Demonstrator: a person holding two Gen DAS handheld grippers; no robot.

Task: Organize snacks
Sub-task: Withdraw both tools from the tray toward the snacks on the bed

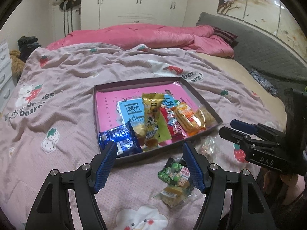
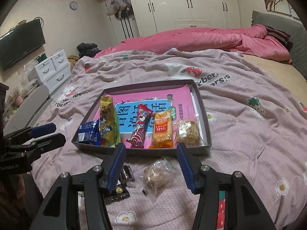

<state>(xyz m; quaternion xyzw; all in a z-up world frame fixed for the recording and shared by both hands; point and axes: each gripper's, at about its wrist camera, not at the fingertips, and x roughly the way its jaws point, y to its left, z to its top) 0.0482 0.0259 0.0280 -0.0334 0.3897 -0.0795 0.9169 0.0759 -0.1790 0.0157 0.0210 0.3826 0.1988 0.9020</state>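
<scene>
A shallow dark box (image 1: 199, 99) (image 2: 203, 118) with a pink lining lies on the bed. In it lie a blue packet (image 1: 120, 140) (image 2: 88, 133), a yellow packet (image 1: 152, 115) (image 2: 108, 122), a red packet (image 1: 172, 123) (image 2: 141, 126), an orange packet (image 1: 189, 117) (image 2: 162, 129) and a clear-wrapped pastry (image 2: 189, 132). My left gripper (image 1: 149, 150) is open and empty over the box's near edge. A green pea packet (image 1: 172, 172) and a small clear-wrapped cake (image 1: 172, 196) lie on the blanket beside its right finger. My right gripper (image 2: 151, 151) is open and empty above a clear-wrapped pastry (image 2: 157, 174). A dark packet (image 2: 122, 182) lies by its left finger.
The box rests on a pink strawberry-print blanket (image 1: 57, 103) (image 2: 249, 134). A pink duvet (image 1: 145, 36) lies bunched at the far side. A white drawer unit (image 2: 51, 71) and a television (image 2: 21, 46) stand to the left. The other gripper shows at each view's side (image 1: 239, 132) (image 2: 48, 134).
</scene>
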